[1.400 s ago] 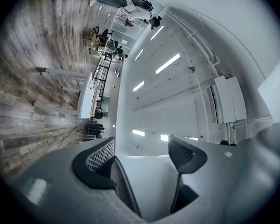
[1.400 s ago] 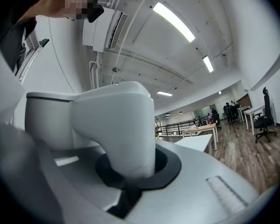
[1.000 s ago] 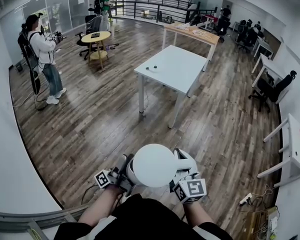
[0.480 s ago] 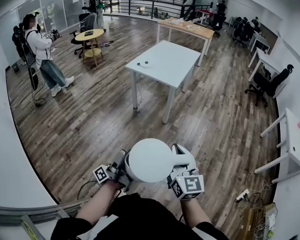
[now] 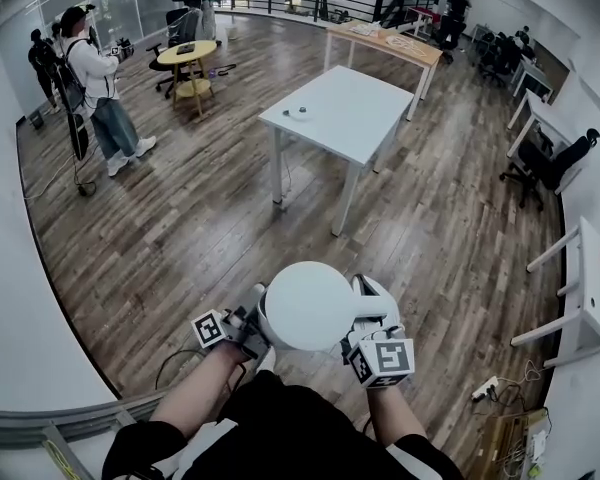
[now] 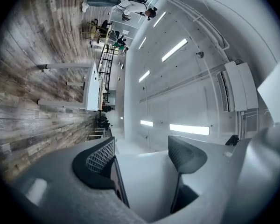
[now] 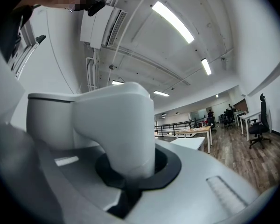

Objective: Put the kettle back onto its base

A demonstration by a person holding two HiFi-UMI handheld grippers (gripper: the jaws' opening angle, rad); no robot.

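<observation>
Your right gripper (image 5: pixel 366 316) clamps the kettle (image 5: pixel 308 305) by its handle (your left gripper (image 5: pixel 251 327) gapes against its side). Carry it level toward the white table (image 5: pixel 345 118) at 12 o'clock.

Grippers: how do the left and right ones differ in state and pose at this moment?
The right gripper is shut on the handle of the kettle; the left gripper has its jaws apart and holds nothing. The right gripper view is upright, while the left gripper view shows the floor turned on its side, so the left gripper is rolled over. Both sit close to the kettle, one on each side.
</observation>
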